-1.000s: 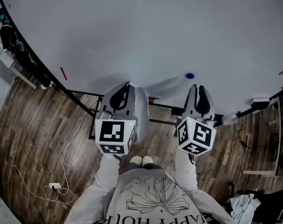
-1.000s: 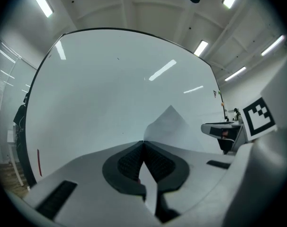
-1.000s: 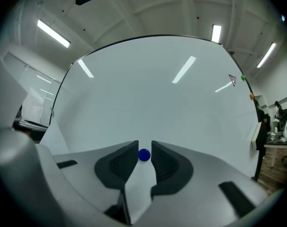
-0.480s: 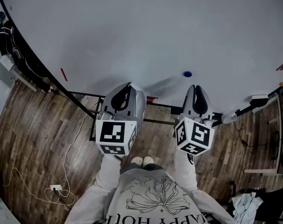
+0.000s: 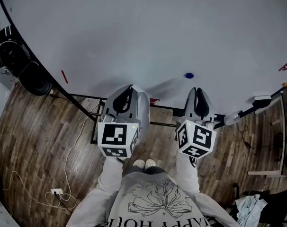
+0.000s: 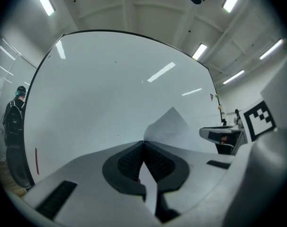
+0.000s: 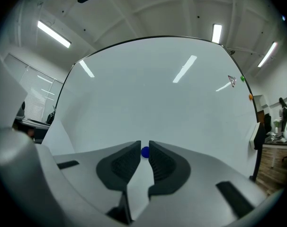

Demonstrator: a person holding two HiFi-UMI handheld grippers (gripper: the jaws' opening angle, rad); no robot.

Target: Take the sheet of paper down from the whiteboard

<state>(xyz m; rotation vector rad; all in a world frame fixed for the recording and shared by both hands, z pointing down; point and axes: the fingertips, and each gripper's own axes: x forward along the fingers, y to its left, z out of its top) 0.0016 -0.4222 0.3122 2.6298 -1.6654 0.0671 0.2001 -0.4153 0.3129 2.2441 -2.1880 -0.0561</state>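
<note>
The white sheet of paper [image 5: 144,109] is off the whiteboard [image 5: 148,32] and curls past my left gripper [image 5: 129,87]. In the left gripper view that gripper [image 6: 143,144] is shut on the sheet [image 6: 174,126], whose free corner stands up ahead of the jaws. A small blue magnet [image 5: 189,75] sticks to the board just ahead of my right gripper [image 5: 199,90]. In the right gripper view the jaws [image 7: 144,144] are closing to a narrow gap. The magnet [image 7: 145,152] shows in that gap at the tips, and the pads are not seen pressing on it.
A red marker [image 5: 64,75] lies against the board at the left. A person with a backpack [image 6: 13,122] stands by the board's left edge. A white eraser [image 5: 263,100] sits on the ledge at right. Cables and a power strip [image 5: 55,191] lie on the wooden floor.
The right gripper's jaws have narrowed around the line to the blue magnet. The person at the board's left edge has shifted. The left gripper keeps its hold on the sheet.
</note>
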